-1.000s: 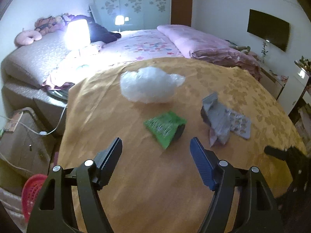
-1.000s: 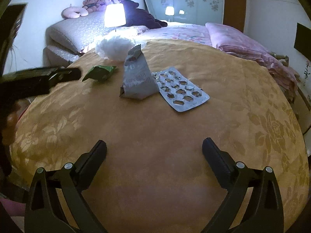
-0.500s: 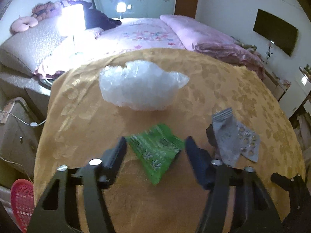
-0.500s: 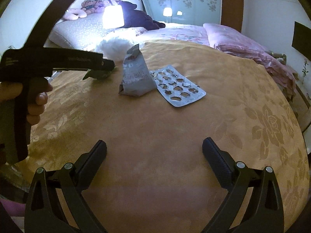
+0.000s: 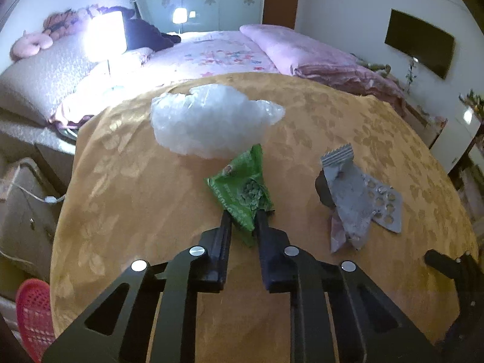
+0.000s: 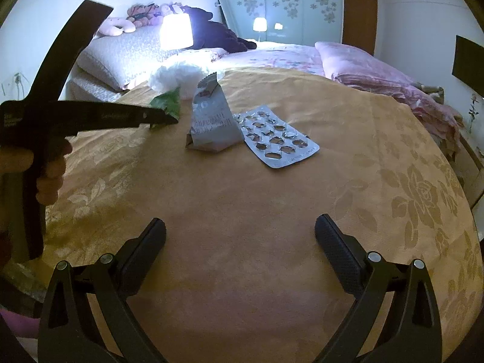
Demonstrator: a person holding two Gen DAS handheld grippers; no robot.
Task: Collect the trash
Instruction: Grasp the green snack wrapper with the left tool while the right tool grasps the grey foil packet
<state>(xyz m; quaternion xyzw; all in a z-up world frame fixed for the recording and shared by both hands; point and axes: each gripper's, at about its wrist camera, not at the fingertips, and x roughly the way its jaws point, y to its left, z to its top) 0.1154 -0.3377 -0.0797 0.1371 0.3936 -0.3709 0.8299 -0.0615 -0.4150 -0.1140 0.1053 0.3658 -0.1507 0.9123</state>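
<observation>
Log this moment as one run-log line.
step: first pickup | left gripper: shut on green wrapper | right gripper: open, empty | on table: plastic bag, grey wrapper, pill sheet

Room is dim, both views. Main source is the bedside lamp (image 5: 106,36), blown out to pure white, with glare spilling onto the pillows (image 5: 39,75) and bed beside it. Second small lamp (image 6: 259,24) glows at the wardrobe doors, possibly a reflection. Gold tabletop (image 5: 136,187) is lit unevenly: brighter toward the lamp, murky purple-brown near the lens in the right wrist view. Crumpled white plastic (image 5: 208,121) nearly clips. Heavy fisheye bend and black vignette at the corners. Slight softness and noise throughout; edges smear.
</observation>
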